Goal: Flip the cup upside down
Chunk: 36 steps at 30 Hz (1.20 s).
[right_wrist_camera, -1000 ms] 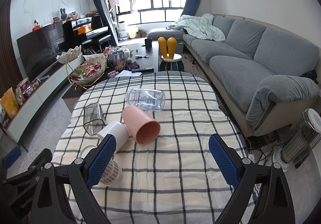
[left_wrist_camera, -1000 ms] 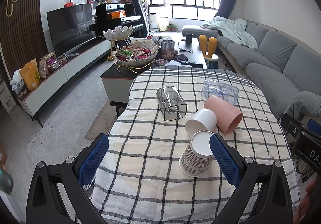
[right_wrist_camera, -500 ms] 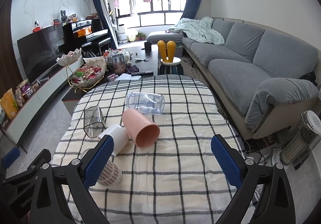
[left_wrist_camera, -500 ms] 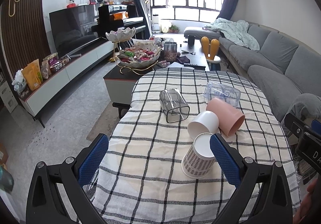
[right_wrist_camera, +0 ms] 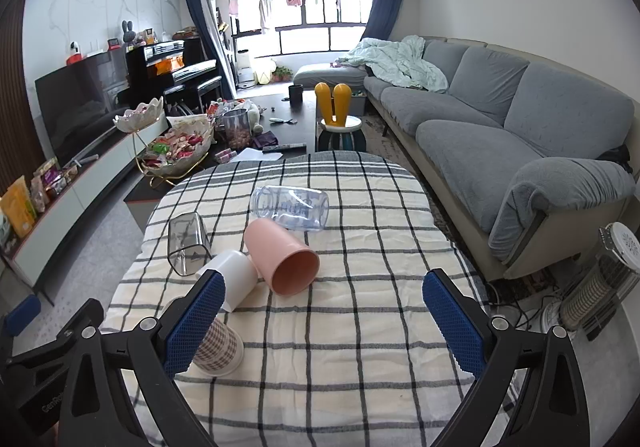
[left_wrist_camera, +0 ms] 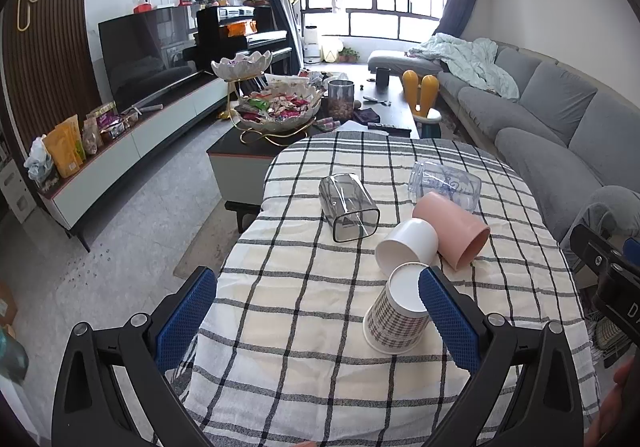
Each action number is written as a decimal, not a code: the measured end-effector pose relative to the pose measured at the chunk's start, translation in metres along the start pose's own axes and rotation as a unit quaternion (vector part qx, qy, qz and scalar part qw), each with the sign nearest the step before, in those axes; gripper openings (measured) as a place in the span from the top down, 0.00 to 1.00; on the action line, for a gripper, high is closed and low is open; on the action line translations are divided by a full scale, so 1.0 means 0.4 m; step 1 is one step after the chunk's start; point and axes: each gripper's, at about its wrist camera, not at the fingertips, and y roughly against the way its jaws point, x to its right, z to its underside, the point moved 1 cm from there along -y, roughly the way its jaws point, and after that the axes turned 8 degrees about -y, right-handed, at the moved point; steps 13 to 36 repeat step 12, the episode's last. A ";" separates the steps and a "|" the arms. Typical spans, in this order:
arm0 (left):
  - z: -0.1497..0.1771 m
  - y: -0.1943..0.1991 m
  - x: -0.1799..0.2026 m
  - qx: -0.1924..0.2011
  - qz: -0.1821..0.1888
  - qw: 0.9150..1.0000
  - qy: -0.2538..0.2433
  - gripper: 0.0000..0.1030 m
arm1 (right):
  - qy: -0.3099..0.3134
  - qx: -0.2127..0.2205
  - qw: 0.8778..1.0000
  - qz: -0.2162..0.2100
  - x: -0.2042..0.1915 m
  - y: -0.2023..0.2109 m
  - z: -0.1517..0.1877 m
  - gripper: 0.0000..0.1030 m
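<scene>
A checked paper cup [left_wrist_camera: 394,313] stands upside down on the checked tablecloth [left_wrist_camera: 304,287], near my left gripper's right finger; in the right wrist view [right_wrist_camera: 218,345] it is partly hidden behind the left finger. A white cup [left_wrist_camera: 406,247], a pink cup [left_wrist_camera: 452,229], a smoky square glass [left_wrist_camera: 348,211] and a clear printed cup [left_wrist_camera: 444,185] lie on their sides. My left gripper [left_wrist_camera: 316,315] is open and empty above the table's near left. My right gripper [right_wrist_camera: 320,321] is open and empty above the near edge.
A grey sofa [right_wrist_camera: 520,135] runs along the right. A coffee table [left_wrist_camera: 280,127] with a snack bowl stands beyond the table. A TV unit [left_wrist_camera: 140,135] lines the left wall. A heater [right_wrist_camera: 600,283] stands on the floor at right.
Both grippers have drawn back and risen slightly, so the table and cups sit lower and farther in view. The cups have not moved.
</scene>
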 end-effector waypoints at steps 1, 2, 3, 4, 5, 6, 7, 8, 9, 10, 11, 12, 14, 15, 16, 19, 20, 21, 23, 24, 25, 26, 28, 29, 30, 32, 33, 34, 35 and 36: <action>0.000 -0.001 0.000 -0.001 0.001 1.000 0.000 0.00 | 0.000 0.000 1.000 0.000 0.000 0.000 -0.001 0.03; 0.000 -0.003 0.000 -0.002 0.001 1.000 0.000 0.00 | 0.000 0.000 1.000 0.000 0.000 0.000 0.000 0.03; 0.003 -0.003 0.005 -0.002 0.001 1.000 0.000 0.00 | 0.000 0.000 1.000 0.000 0.000 0.000 0.000 0.03; 0.003 -0.004 0.005 -0.003 0.000 1.000 -0.001 0.00 | 0.001 0.000 1.000 0.000 -0.001 0.000 -0.002 0.03; 0.003 -0.004 0.006 -0.003 0.000 1.000 -0.002 0.00 | 0.000 0.000 1.000 0.000 0.000 0.000 0.001 0.03; 0.004 -0.004 0.007 -0.003 -0.001 1.000 -0.003 0.00 | 0.000 0.000 1.000 0.000 0.000 0.000 -0.001 0.03; 0.004 -0.004 0.006 -0.002 -0.001 1.000 -0.003 0.00 | 0.000 0.000 1.000 0.000 0.000 0.000 0.001 0.03; 0.004 -0.004 0.007 -0.001 0.000 1.000 -0.003 0.00 | 0.000 0.000 1.000 0.000 0.000 0.000 0.001 0.03; 0.004 -0.004 0.007 -0.001 -0.002 1.000 -0.004 0.00 | 0.000 0.000 1.000 0.000 0.000 0.000 0.000 0.03; 0.005 -0.005 0.009 0.000 -0.003 1.000 -0.005 0.00 | 0.000 0.000 1.000 0.000 0.000 0.000 0.001 0.03; 0.006 -0.006 0.011 0.000 -0.005 1.000 -0.006 0.00 | 0.000 0.000 1.000 0.000 0.000 0.000 0.001 0.03; 0.008 -0.008 0.011 0.000 -0.005 1.000 -0.006 0.00 | -0.001 -0.002 1.000 0.000 0.000 -0.002 0.001 0.03; 0.008 -0.008 0.011 0.000 -0.005 1.000 -0.006 0.00 | -0.001 -0.002 1.000 0.000 0.000 -0.002 0.001 0.03; 0.008 -0.008 0.011 0.000 -0.005 1.000 -0.006 0.00 | -0.001 -0.002 1.000 0.000 0.000 -0.002 0.001 0.03; 0.008 -0.008 0.011 0.000 -0.005 1.000 -0.006 0.00 | -0.001 -0.002 1.000 0.000 0.000 -0.002 0.001 0.03; 0.008 -0.008 0.011 0.000 -0.005 1.000 -0.006 0.00 | -0.001 -0.002 1.000 0.000 0.000 -0.002 0.001 0.03; 0.008 -0.008 0.011 0.000 -0.005 1.000 -0.006 0.00 | -0.001 -0.002 1.000 0.000 0.000 -0.002 0.001 0.03; 0.008 -0.008 0.011 0.000 -0.005 1.000 -0.006 0.00 | -0.001 -0.002 1.000 0.000 0.000 -0.002 0.001 0.03; 0.008 -0.008 0.011 0.000 -0.005 1.000 -0.006 0.00 | -0.001 -0.002 1.000 0.000 0.000 -0.002 0.001 0.03; 0.008 -0.008 0.011 0.000 -0.005 1.000 -0.006 0.00 | -0.001 -0.002 1.000 0.000 0.000 -0.002 0.001 0.03; 0.008 -0.008 0.011 0.000 -0.005 1.000 -0.006 0.00 | -0.001 -0.002 1.000 0.000 0.000 -0.002 0.001 0.03; 0.008 -0.008 0.011 0.000 -0.005 1.000 -0.006 0.00 | -0.001 -0.002 1.000 0.000 0.000 -0.002 0.001 0.03; 0.008 -0.008 0.011 0.000 -0.005 1.000 -0.006 0.00 | -0.001 -0.002 1.000 0.000 0.000 -0.002 0.001 0.03; 0.008 -0.008 0.011 0.000 -0.005 1.000 -0.006 0.00 | -0.001 -0.002 1.000 0.000 0.000 -0.002 0.001 0.03; 0.008 -0.008 0.011 0.000 -0.005 1.000 -0.006 0.00 | -0.001 -0.002 1.000 0.000 0.000 -0.002 0.001 0.03; 0.008 -0.008 0.011 0.000 -0.005 1.000 -0.006 0.00 | -0.001 -0.002 1.000 0.000 0.000 -0.002 0.001 0.03; 0.008 -0.008 0.011 0.000 -0.005 1.000 -0.006 0.00 | -0.001 -0.002 1.000 0.000 0.000 -0.002 0.001 0.03; 0.008 -0.008 0.011 0.000 -0.005 1.000 -0.006 0.00 | -0.001 -0.002 1.000 0.000 0.000 -0.002 0.001 0.03; 0.008 -0.008 0.011 0.000 -0.005 1.000 -0.006 0.00 | -0.001 -0.002 1.000 0.000 0.000 -0.002 0.001 0.03; 0.008 -0.008 0.011 0.000 -0.005 1.000 -0.006 0.00 | -0.001 -0.002 1.000 0.000 0.000 -0.002 0.001 0.03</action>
